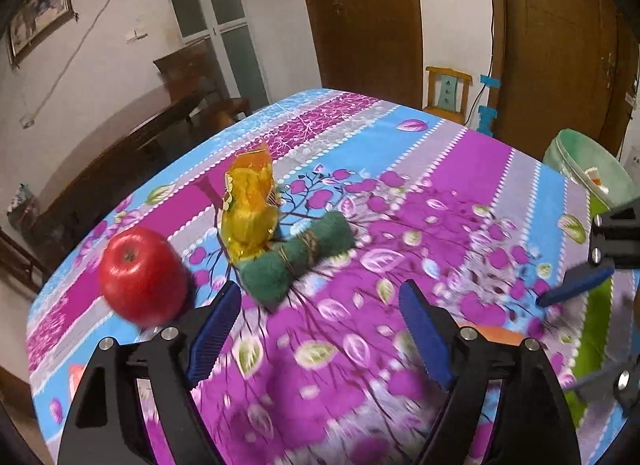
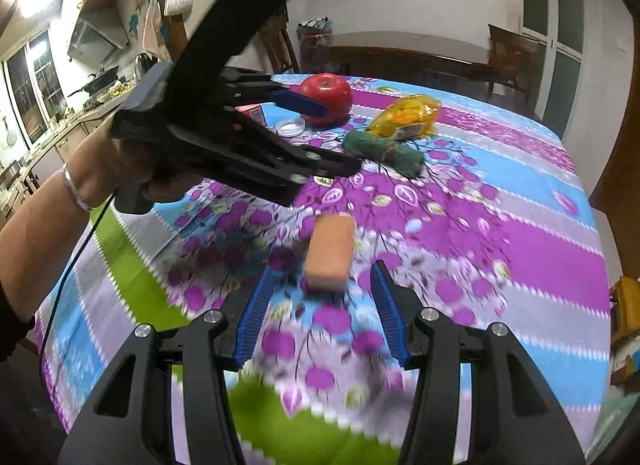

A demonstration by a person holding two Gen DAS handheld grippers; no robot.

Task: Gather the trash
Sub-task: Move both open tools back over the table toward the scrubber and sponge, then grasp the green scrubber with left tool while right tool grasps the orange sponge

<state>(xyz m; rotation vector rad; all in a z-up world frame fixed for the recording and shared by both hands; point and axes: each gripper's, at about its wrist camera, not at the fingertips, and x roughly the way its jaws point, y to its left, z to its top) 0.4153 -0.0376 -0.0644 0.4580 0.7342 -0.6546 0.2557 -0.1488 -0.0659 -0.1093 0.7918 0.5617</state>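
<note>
Beyond both grippers' spread fingers (image 1: 424,341), blurred tablecloth (image 1: 460,169), half-hidden yellow wrapper (image 1: 250,209).

White walls (image 1: 104,65), brown doors (image 1: 360,21)

In the left wrist view, the green trash bin (image 1: 588,165) is cut off by the right edge, its contents too small to identify. The left hand-held gripper (image 2: 320,137) hides part of the apple (image 2: 332,95). Motion blurs the orange sponge (image 2: 331,251) and the nearby worktop (image 2: 520,265) cloth.

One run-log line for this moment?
left gripper open | right gripper open, empty | yellow wrapper on table | bin beside
</note>
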